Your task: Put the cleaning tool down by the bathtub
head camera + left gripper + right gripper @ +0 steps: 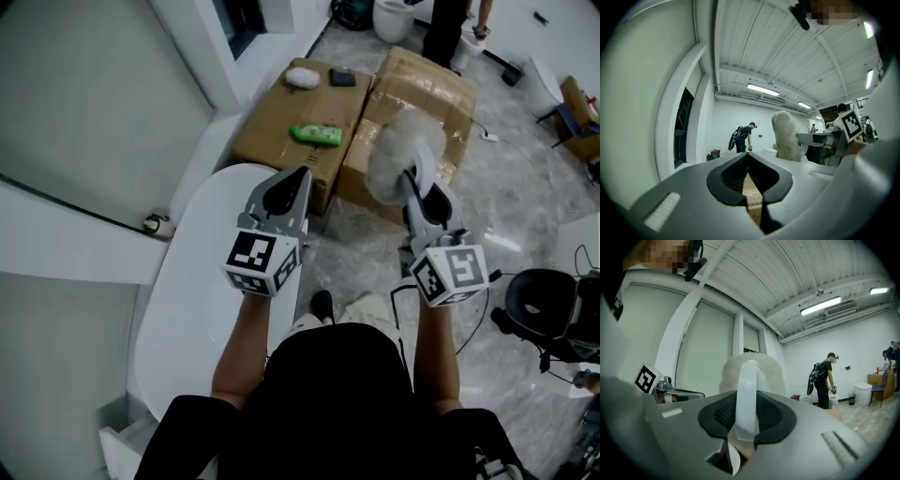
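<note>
The cleaning tool is a fluffy white duster head (398,155) on a white plastic handle (747,394). My right gripper (411,178) is shut on that handle and holds the tool up in the air over the cardboard boxes, with the fluffy head (751,369) sticking out past the jaws. The white bathtub (192,300) lies below and to the left. Over the tub's near end, my left gripper (300,175) has its jaws shut on nothing. In the left gripper view the tips (749,155) meet, and the duster (785,137) hangs off to the right.
Two cardboard boxes (281,117) stand just past the tub's end, with a green packet (316,134), a white cloth (302,77) and a dark item (342,78) on them. A black chair (548,300) is at the right. Someone (824,379) stands far off by white buckets.
</note>
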